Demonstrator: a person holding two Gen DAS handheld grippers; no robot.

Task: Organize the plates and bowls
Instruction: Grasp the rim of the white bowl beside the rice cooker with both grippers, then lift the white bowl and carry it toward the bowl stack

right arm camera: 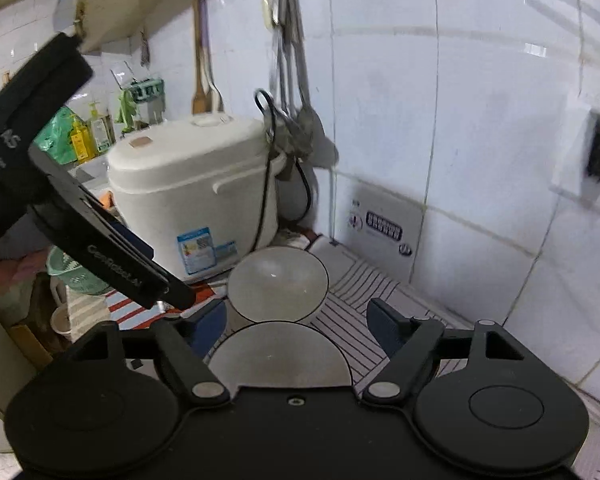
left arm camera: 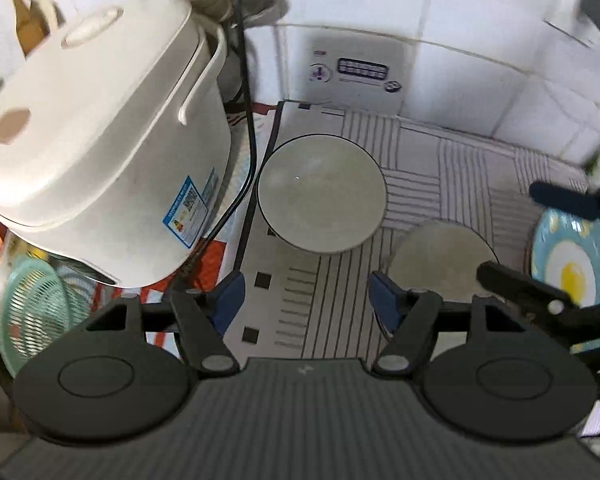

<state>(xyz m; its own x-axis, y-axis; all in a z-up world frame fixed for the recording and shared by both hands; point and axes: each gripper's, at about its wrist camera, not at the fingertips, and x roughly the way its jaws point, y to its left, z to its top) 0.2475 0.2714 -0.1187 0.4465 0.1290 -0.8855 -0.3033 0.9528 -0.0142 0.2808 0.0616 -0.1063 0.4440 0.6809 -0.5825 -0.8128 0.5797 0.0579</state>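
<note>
Now both claws are released and empty: left claw (left arm camera: pixel 306 300), right claw (right arm camera: pixel 296 320). Best to straddle the nearer round grey ceramic bowl's (right arm camera: pixel 280 354) rim squarely before clenching.

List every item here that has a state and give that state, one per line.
Left gripper: open, nothing between its fingers.
Right gripper: open, holding nothing.
Far bowl: upright on the striped mat, empty.
Near bowl: upright, empty, apart from the far bowl.
Blue plate: at the right edge, partly hidden.
Rice cooker: lid closed, black cord running behind it.
</note>
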